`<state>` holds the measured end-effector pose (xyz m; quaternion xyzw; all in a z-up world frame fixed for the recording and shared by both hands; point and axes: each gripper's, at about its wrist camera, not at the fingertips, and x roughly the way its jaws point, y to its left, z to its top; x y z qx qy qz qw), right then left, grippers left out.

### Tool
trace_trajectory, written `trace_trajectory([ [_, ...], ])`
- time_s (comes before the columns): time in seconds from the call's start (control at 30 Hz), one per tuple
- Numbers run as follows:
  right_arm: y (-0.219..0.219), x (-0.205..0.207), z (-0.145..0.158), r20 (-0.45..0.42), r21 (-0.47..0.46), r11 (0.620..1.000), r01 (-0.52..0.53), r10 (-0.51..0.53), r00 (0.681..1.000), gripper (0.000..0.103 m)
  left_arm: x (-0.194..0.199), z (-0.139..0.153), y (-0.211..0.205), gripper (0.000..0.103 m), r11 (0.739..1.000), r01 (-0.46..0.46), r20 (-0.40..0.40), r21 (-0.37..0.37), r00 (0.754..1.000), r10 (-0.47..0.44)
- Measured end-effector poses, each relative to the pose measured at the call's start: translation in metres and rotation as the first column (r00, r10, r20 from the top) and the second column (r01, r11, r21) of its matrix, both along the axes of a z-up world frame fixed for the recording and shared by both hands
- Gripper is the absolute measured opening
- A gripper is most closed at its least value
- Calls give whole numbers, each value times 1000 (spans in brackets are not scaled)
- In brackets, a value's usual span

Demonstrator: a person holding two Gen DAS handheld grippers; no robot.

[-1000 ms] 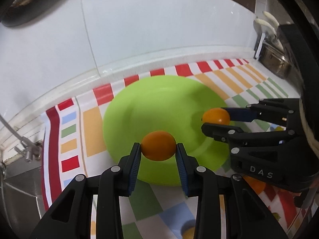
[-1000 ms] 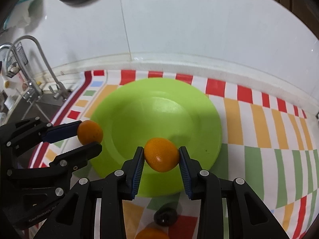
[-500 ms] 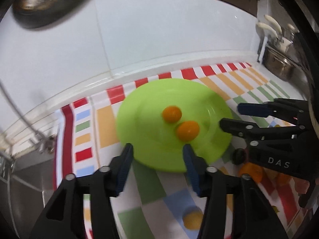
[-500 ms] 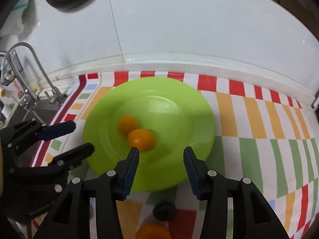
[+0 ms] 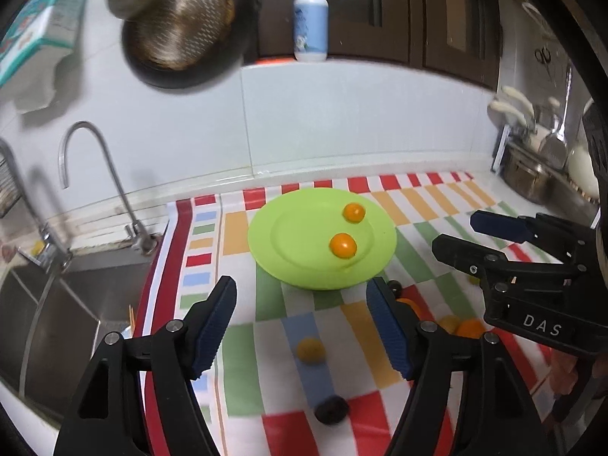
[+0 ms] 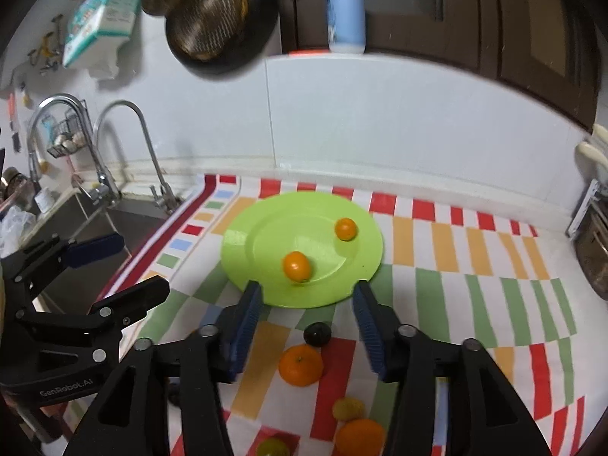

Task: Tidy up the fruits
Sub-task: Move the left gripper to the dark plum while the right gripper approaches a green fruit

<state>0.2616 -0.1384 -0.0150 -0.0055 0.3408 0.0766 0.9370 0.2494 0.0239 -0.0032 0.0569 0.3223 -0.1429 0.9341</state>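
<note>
Both sets of jaws are opening with nothing between them, above the checked tablecloth (image 6: pixel 471 262).
Left gripper (image 5: pixel 302 326) and right gripper (image 6: pixel 307 326) hang short of the round green plastic plate (image 6: pixel 247 243); two small orange fruits (image 6: pixel 296 266) (image 6: pixel 345 228) lie on the plate's right half, more fruit near the cloth's front edge.
</note>
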Motion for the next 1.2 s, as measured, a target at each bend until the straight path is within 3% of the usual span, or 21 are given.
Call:
trace_trajectory([
  [0.17,0,-30,7,52,11,1000,-5,4,999,58,-28,5,3,75,999,-34,12,-16,999,34],
  [0.27,-1,-48,2,63,9,1000,-5,5,998,64,-43,3,5,77,998,-59,22,-12,998,59],
  [0.43,2,-73,-10,74,-21,1000,-15,16,997,64,-62,-8,5,78,997,-75,34,3,997,75],
  [1.0,8,-100,-59,8,-57,998,-35,36,999,64,-85,-56,5,77,997,-62,4,35,998,62],
  [1.2,10,-98,-75,-33,-56,997,-43,41,999,63,-77,-77,2,69,999,-31,-42,36,999,33],
])
